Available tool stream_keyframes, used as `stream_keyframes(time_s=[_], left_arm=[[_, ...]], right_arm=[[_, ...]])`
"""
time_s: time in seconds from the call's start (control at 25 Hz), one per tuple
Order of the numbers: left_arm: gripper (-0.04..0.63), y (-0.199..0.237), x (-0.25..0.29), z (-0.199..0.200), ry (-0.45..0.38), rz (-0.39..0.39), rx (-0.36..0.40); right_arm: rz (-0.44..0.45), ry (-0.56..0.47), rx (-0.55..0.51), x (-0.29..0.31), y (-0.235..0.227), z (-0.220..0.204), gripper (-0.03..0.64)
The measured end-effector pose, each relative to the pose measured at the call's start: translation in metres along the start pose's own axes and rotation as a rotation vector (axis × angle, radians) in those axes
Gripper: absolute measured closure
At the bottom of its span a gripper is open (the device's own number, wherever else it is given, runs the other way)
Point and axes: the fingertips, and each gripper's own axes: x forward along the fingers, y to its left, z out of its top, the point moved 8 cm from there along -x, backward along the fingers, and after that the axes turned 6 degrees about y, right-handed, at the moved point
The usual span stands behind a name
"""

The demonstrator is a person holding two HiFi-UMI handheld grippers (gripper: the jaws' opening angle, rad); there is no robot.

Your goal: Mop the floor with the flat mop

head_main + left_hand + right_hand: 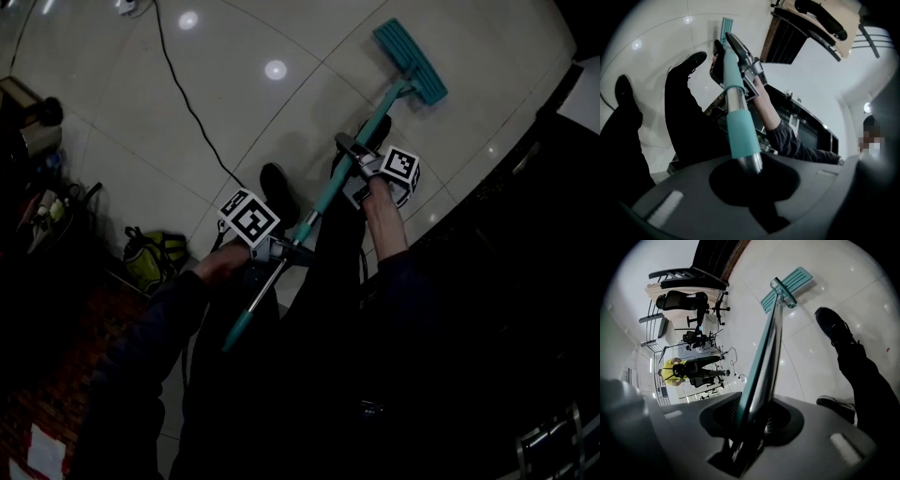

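The flat mop [324, 199] stands slanted on the pale tiled floor [141, 122]. Its teal head [411, 62] lies flat on the tiles and its handle runs back up toward the person.

The right gripper [352, 156] is clamped on the mop about midway along the handle. In the right gripper view the shaft runs out from between the shut jaws straight to the head [786, 287].

The left gripper [287, 251] holds the mop higher up, near the handle's free end. In the left gripper view its jaws are shut on bare metal just behind a teal sleeve [740, 129]. A short teal-tipped length of the mop sticks out past this gripper.

The person's two dark shoes [278, 192] stand on either side of the mop handle, one of them partly hidden behind it.

A thin black cable [190, 111] snakes over the tiles to the left of the mop. Further left of the mop, a yellow-green bag [153, 256] sits at the edge of the tiles. A dark counter [525, 244] runs along close to the right of the mop.

In the right gripper view, a person in a yellow top [675, 370] and an office chair [680, 301] show well beyond the mop.
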Motion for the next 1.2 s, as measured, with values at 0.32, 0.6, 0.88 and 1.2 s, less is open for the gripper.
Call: stream_keyframes(time_s=[0.32, 0.6, 0.88, 1.2], left_arm=[[0.554, 0.011, -0.006, -0.06, -0.002, -0.055, -0.023], [0.561, 0.018, -0.006, -0.095, -0.003, -0.064, 0.003], [0.561, 0.016, 0.004, -0.101, 0.003, -0.061, 0.028], [0.563, 0.017, 0.003, -0.097, -0.003, -0.074, 0.024]], right_arm=[[-0.06, 0.036, 0.022, 0.002, -0.009, -0.061, 0.482], [-0.07, 0.025, 0.007, -0.015, -0.004, -0.093, 0.488], [-0.091, 0.034, -0.02, -0.02, 0.003, -0.097, 0.488], [-0.112, 0.064, -0.034, -0.012, 0.003, -0.092, 0.488]])
